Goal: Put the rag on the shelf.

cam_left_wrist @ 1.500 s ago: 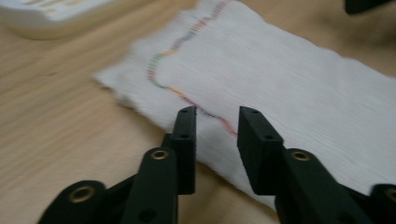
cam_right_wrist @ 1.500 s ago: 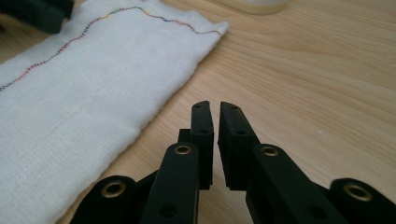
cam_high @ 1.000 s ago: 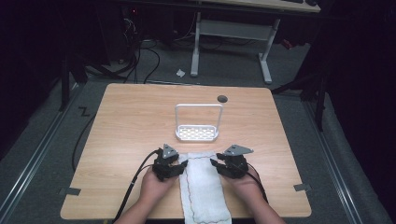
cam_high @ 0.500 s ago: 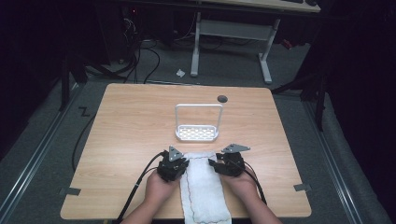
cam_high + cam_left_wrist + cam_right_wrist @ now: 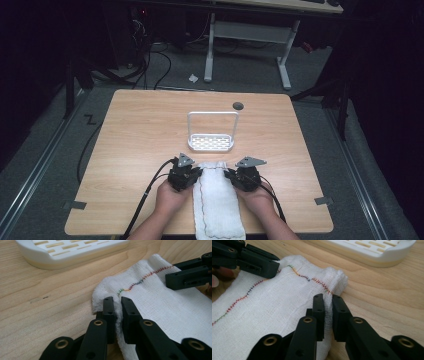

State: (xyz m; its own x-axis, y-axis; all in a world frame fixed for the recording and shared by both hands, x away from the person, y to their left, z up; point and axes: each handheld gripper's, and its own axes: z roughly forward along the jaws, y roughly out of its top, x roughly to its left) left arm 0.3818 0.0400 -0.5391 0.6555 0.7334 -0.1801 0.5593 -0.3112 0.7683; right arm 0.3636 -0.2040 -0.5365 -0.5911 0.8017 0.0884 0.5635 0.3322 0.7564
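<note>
Both tools have just closed on the far corners of a white cloth [image 5: 218,200]: left tool [image 5: 118,312] pinching its left edge, right tool [image 5: 327,311] its right. The cloth's long axis runs back toward the person, a white rack [image 5: 210,142] just ahead on the tabletop [image 5: 140,125].

The cloth [image 5: 160,302] is white, loosely woven cotton with a visible grid weave, a fuzzy matt nap and a line of multicoloured zigzag stitching near its edge. The table [image 5: 140,130] is light wood with fine grain and a smooth, low-sheen finish. The slotted tray [image 5: 372,250] looks like white moulded plastic, smooth and faintly glossy. Each gripper, left gripper [image 5: 117,312] and right gripper [image 5: 327,310], is matt black plastic with slightly textured faces and brass-coloured metal rivets at the joints.
</note>
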